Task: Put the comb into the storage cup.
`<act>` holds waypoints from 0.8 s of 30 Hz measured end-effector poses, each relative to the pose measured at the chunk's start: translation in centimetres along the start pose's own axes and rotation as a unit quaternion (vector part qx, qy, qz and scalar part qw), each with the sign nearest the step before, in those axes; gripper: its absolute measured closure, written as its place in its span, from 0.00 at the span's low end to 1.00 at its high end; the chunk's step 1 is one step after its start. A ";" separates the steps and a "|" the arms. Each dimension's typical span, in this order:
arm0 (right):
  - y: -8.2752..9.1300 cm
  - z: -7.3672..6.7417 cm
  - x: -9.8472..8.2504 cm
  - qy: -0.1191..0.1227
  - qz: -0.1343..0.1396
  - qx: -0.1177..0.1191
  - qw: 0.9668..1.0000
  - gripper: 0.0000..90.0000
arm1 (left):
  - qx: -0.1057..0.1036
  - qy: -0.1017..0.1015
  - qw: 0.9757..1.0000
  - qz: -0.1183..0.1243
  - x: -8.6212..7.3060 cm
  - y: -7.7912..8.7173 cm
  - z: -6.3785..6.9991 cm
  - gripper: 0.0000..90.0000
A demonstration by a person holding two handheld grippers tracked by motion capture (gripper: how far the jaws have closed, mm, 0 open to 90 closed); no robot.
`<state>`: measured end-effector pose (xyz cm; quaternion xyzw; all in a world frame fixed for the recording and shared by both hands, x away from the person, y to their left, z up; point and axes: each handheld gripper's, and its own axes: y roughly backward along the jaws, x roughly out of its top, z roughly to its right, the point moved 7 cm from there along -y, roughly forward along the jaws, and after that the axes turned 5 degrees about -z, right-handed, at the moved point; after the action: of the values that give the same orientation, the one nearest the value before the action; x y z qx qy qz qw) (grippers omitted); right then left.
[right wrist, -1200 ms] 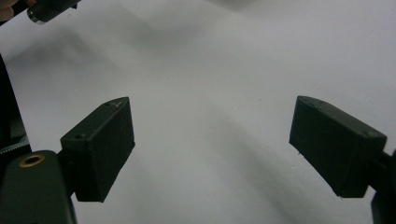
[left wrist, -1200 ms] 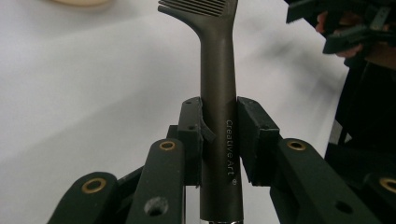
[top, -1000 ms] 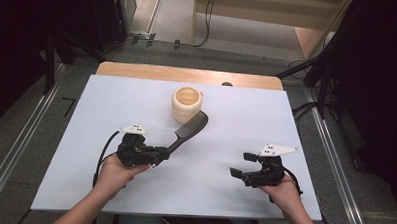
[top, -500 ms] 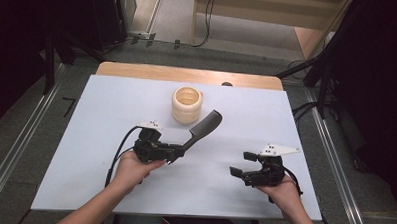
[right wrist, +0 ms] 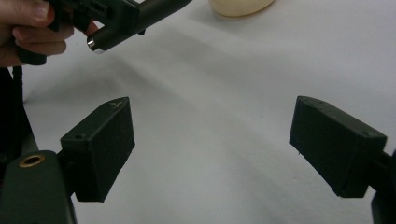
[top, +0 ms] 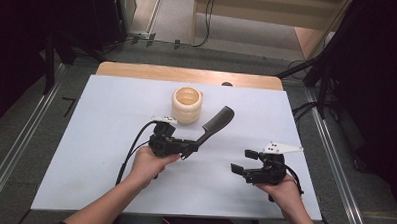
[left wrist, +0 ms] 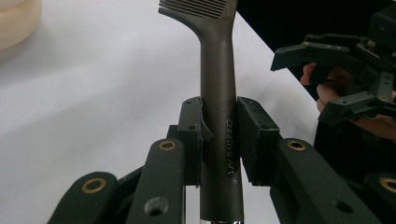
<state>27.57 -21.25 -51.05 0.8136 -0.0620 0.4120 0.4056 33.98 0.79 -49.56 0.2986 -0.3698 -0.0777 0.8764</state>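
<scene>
The right gripper [top: 241, 162] is resting low at the near right of the white table [top: 100, 138], its jaws standing wide apart with nothing but bare tabletop between them, as the right gripper view shows. Just left of it and a little farther in, the left gripper [top: 193, 146] is clamping the handle of a dark comb [top: 215, 123]; in the left gripper view both pads are pressing on the handle [left wrist: 217, 107] from either side, with the butt end sticking out behind the jaws. The comb is being held above the table, slanting up and away to the right, its toothed head [top: 223, 114] lying just right of a cream cup [top: 186, 105]. The cup is standing upright near the table's far middle, apart from the comb.
</scene>
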 end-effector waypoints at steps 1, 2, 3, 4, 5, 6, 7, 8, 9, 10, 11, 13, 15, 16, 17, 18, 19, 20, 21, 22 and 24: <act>0.1 0.0 0.1 -0.003 0.002 -0.001 1.000 0.14 | -0.001 0.000 1.000 0.001 0.1 -0.1 0.0 0.81; 0.1 0.0 0.2 -0.007 0.005 -0.001 1.000 0.14 | -0.001 0.003 1.000 0.005 0.2 -0.3 0.0 0.81; 0.2 0.0 0.4 -0.011 0.007 -0.001 1.000 0.14 | -0.002 0.005 1.000 0.007 0.3 -0.4 0.1 0.81; 0.2 0.0 0.5 -0.013 0.010 -0.001 1.000 0.14 | -0.001 0.007 1.000 0.009 0.4 -0.5 0.1 0.81; 0.3 0.1 0.7 -0.016 0.012 -0.004 1.000 0.14 | -0.003 0.008 1.000 0.011 0.5 -0.7 0.1 0.81; 0.3 0.0 0.8 -0.021 0.013 -0.004 1.000 0.14 | -0.001 0.009 1.000 0.012 0.6 -0.8 0.1 0.81; 0.4 0.0 0.9 -0.023 0.013 -0.006 1.000 0.14 | -0.001 0.011 1.000 0.016 0.7 -0.9 0.1 0.81; 0.4 0.0 1.1 -0.026 0.013 -0.008 1.000 0.14 | -0.003 0.015 1.000 0.018 0.8 -1.1 0.1 0.81; 0.4 0.0 1.2 -0.027 0.013 -0.010 1.000 0.14 | -0.004 0.020 1.000 0.023 0.9 -1.2 0.0 0.81; 0.4 -0.1 1.3 -0.027 0.014 -0.010 0.999 0.14 | -0.007 0.026 0.999 0.024 1.0 -1.3 0.1 0.81; 0.4 -0.1 1.4 -0.030 0.013 -0.010 0.999 0.14 | -0.008 0.029 0.999 0.024 1.1 -1.5 0.0 0.81; 0.3 0.0 1.7 -0.038 0.013 -0.015 0.999 0.14 | -0.011 0.035 0.999 0.023 1.2 -1.8 0.1 0.81; 0.2 0.1 2.0 -0.052 0.012 -0.016 0.998 0.14 | -0.008 0.033 0.999 0.023 1.3 -2.1 0.2 0.81; 0.2 0.1 2.1 -0.056 0.013 -0.017 0.998 0.14 | -0.007 0.032 0.999 0.022 1.3 -2.2 0.3 0.81; 0.2 0.1 2.2 -0.061 0.011 -0.016 0.998 0.14 | -0.008 0.034 0.999 0.025 1.4 -2.3 0.4 0.81; 0.1 0.2 2.4 -0.066 0.011 -0.016 0.998 0.14 | -0.008 0.037 0.999 0.028 1.5 -2.4 0.4 0.81; 0.1 0.3 2.6 -0.071 0.011 -0.018 0.997 0.14 | -0.008 0.040 0.999 0.031 1.6 -2.5 0.5 0.81; 0.1 0.3 2.7 -0.074 0.011 -0.019 0.997 0.15 | -0.007 0.043 0.998 0.034 1.7 -2.6 0.5 0.81; 0.0 0.4 2.9 -0.079 0.010 -0.021 0.997 0.15 | -0.008 0.045 0.998 0.037 1.7 -2.7 0.5 0.81; -0.1 0.5 3.0 -0.080 0.011 -0.023 0.996 0.15 | -0.006 0.045 0.998 0.040 1.8 -2.8 0.6 0.81; -0.2 0.6 3.3 -0.085 0.009 -0.027 0.996 0.15 | -0.003 0.043 0.998 0.049 1.9 -3.1 0.7 0.81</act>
<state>30.18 -20.77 -48.94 0.8337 -0.1148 0.3436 0.4167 35.14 -2.69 -49.84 0.2811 -0.3456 -0.0230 0.8950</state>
